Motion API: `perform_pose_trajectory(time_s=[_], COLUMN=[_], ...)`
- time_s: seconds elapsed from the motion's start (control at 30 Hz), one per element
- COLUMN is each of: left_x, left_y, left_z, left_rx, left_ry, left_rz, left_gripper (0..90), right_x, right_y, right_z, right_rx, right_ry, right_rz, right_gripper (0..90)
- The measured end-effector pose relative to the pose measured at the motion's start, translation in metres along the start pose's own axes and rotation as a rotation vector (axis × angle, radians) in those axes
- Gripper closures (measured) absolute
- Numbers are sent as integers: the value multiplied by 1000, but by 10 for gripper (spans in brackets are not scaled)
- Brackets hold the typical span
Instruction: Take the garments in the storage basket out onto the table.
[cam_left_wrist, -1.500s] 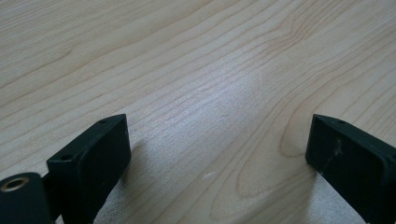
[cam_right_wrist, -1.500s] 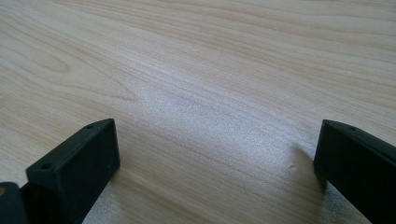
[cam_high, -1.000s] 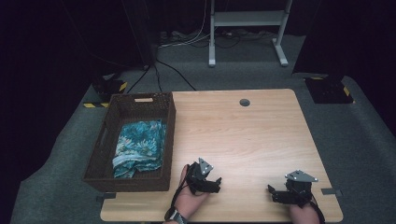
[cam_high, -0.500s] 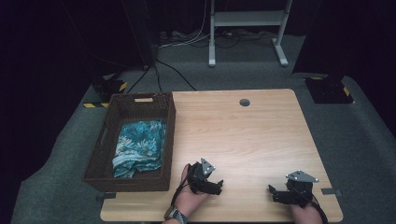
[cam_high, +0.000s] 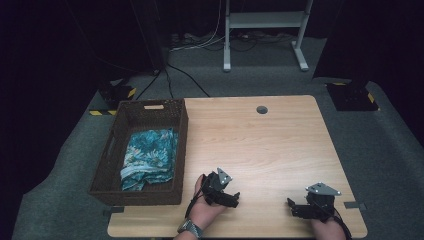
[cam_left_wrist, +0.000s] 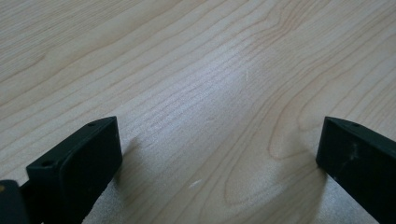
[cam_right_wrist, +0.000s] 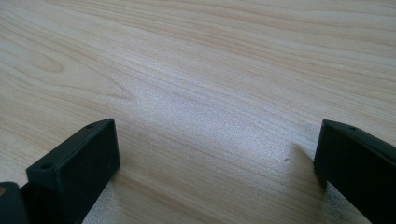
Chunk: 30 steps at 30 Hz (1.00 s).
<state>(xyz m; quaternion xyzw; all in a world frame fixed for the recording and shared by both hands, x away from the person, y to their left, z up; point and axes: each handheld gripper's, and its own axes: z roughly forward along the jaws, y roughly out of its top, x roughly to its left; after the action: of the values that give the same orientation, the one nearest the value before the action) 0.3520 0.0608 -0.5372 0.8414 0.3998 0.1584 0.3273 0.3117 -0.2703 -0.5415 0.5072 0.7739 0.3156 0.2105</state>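
Two grippers, left gripper (cam_high: 235, 199) and right gripper (cam_high: 294, 207), gape wide, empty. Patterned cloth (cam_high: 148, 157) in basket (cam_high: 181, 120): probably soft, light; pinch a raised fold.

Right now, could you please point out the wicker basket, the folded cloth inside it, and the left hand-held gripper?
Wicker basket (cam_high: 179, 131): high view, on its right wall.
Folded cloth (cam_high: 149, 156): high view, on the middle of the teal patterned fabric.
Left hand-held gripper (cam_high: 234, 198): high view, midway between its open jaw tips.

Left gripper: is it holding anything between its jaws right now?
No. In the left gripper view the left gripper has its two black jaws standing wide apart, with nothing but bare wooden table between them.
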Motion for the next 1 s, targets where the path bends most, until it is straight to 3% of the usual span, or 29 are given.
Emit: perform_pose_trajectory(time_s=[0.2,0.3,0.47,0.6,0.87,1.0], left_x=[7,10,16,20,28,31], left_y=[12,18,31,41,56,62], left_z=[-9,-16,-34,-50,-72,-80], left_rx=[-56,-61,-113,-167,-256,-289], left_ry=[-18,-13,-3,31,39,19], left_rz=[-25,7,36,58,41,29], left_gripper=[6,4,4,0,0,0], right_x=[1,3,4,4,4,4], right_y=[1,1,2,2,2,2], right_z=[1,2,2,2,2,3], right_rx=[-4,-5,-4,-5,-5,-5], right_ry=[2,14,35,34,35,36], right_rz=[-1,-12,-32,-34,-34,-34], right_gripper=[2,0,0,0,0,0])
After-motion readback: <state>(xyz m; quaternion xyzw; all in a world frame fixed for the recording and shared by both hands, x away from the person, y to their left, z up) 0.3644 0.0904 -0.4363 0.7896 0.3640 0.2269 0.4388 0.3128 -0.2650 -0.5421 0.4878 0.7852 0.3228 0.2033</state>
